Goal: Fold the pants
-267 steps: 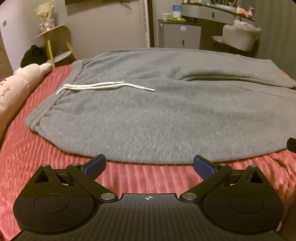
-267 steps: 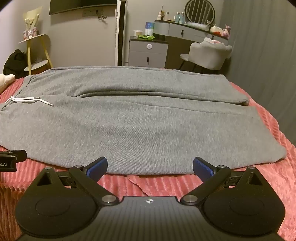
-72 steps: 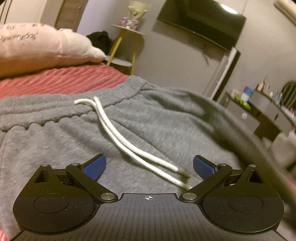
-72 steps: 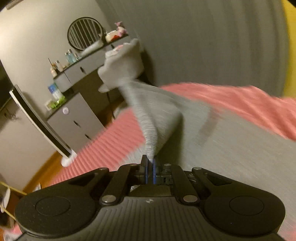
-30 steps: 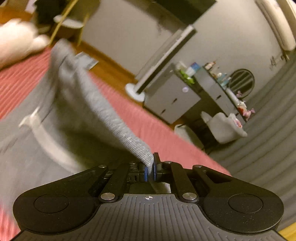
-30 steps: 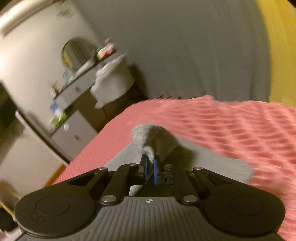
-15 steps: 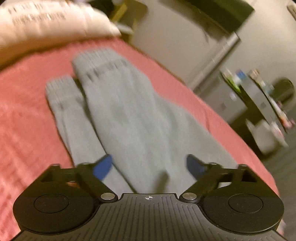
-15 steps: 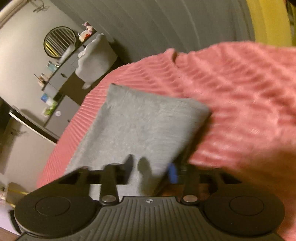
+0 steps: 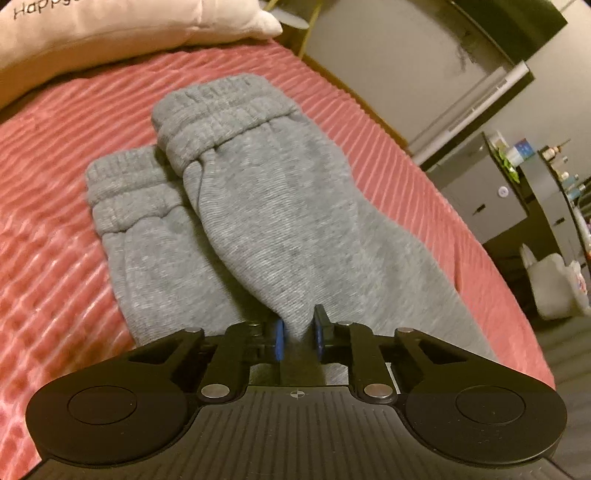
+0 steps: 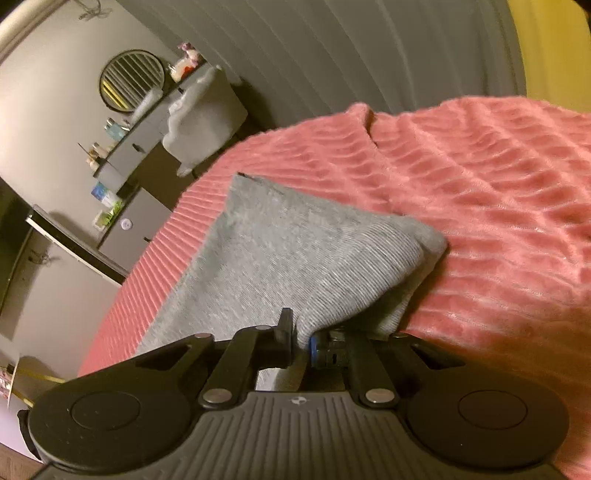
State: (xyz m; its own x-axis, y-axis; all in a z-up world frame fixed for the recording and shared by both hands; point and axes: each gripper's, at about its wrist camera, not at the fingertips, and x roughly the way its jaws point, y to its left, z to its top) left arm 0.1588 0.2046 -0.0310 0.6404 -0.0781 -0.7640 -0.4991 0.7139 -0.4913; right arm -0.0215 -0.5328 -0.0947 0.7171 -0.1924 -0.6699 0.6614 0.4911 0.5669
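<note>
Pinching grey pants [image 9: 288,221] – both jaws closing.

Bed with ribbed pink-red blanket [image 9: 74,122], pale pillow [image 9: 110,26], grey walls, grey drawer cabinet [image 10: 133,225], round mirror [image 10: 131,79], pleated grey curtain [image 10: 332,44], dim warm light.

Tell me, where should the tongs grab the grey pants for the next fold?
Probably the near edge of the grey pants, coming from the near side, since the cuffs lie far away. The left tongs and right tongs have just closed on that edge.
</note>
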